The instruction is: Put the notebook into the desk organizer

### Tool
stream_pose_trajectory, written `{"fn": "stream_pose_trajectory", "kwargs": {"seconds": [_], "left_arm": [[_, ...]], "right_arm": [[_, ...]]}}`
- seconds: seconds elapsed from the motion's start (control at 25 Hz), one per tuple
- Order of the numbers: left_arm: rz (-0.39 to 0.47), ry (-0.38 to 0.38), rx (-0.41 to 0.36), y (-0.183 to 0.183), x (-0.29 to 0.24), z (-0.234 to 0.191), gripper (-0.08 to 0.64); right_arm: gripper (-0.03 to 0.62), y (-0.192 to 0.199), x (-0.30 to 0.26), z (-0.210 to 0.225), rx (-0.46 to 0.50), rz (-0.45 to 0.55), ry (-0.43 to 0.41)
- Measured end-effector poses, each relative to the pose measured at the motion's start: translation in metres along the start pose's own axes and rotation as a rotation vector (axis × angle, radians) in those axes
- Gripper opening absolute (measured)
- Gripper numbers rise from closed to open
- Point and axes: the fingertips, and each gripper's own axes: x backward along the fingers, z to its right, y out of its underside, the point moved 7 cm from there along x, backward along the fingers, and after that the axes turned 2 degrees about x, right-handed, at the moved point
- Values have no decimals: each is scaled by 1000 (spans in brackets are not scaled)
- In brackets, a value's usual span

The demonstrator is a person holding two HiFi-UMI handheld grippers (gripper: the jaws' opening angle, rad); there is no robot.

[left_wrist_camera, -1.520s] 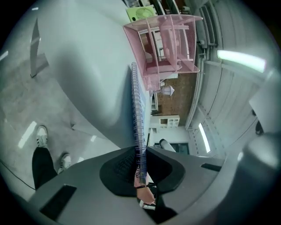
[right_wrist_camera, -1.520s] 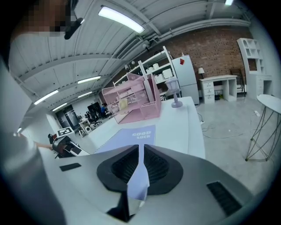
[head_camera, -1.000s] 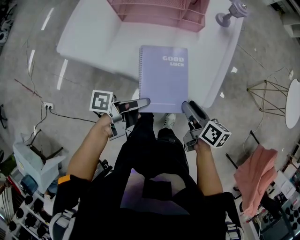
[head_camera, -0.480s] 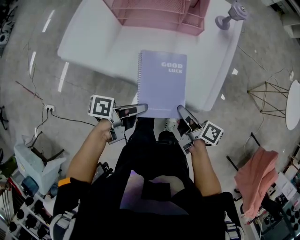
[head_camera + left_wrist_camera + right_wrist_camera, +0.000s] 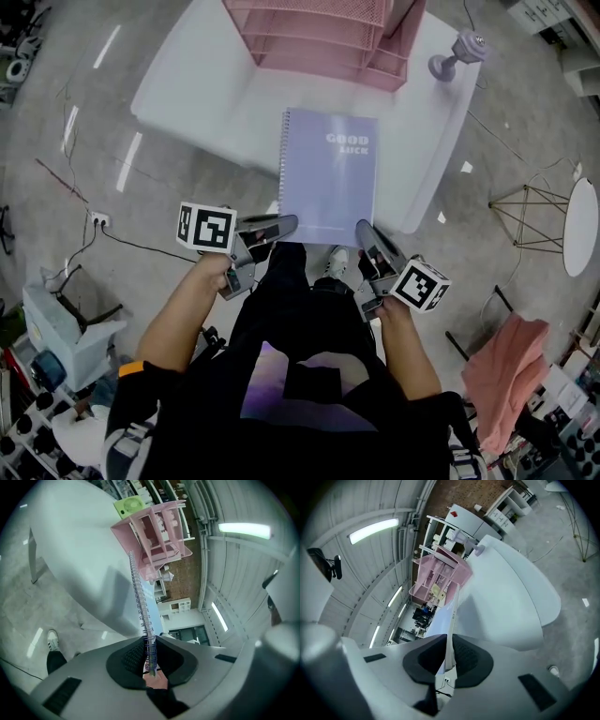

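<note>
The left tongs [image 5: 284, 223] are clamping the notebook [image 5: 328, 173] at its spiral corner, the right tongs [image 5: 364, 232] have just been closing onto its other corner, so carrying it ahead into the desk organizer [image 5: 323, 33] is probably coming next.

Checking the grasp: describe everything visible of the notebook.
The notebook is lilac, closed, with a wire spiral down its left edge and white GOOD LUCK print at the cover's upper right. It is held face up over the near edge of the white table, short of the pink desk organizer. The left gripper pinches its near spiral corner; the right gripper, whose jaws have just been closing, clamps the other near corner.
</note>
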Motion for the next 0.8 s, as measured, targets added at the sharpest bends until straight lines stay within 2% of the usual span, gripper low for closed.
{"fn": "stream_pose_trajectory", "kwargs": {"seconds": [0.2, 0.36, 0.6, 0.8], "left_arm": [[73, -18, -74, 4, 21, 38, 41], [128, -62, -152, 1, 43, 71, 44], [196, -111, -312, -37, 71, 127, 51], [222, -170, -434, -69, 92, 162, 57]], "right_arm": [[44, -14, 13, -42, 127, 9, -11], [44, -30, 22, -82, 228, 33, -40], [44, -70, 19, -145, 378, 107, -73], [44, -94, 9, -187, 443, 166, -63]]}}
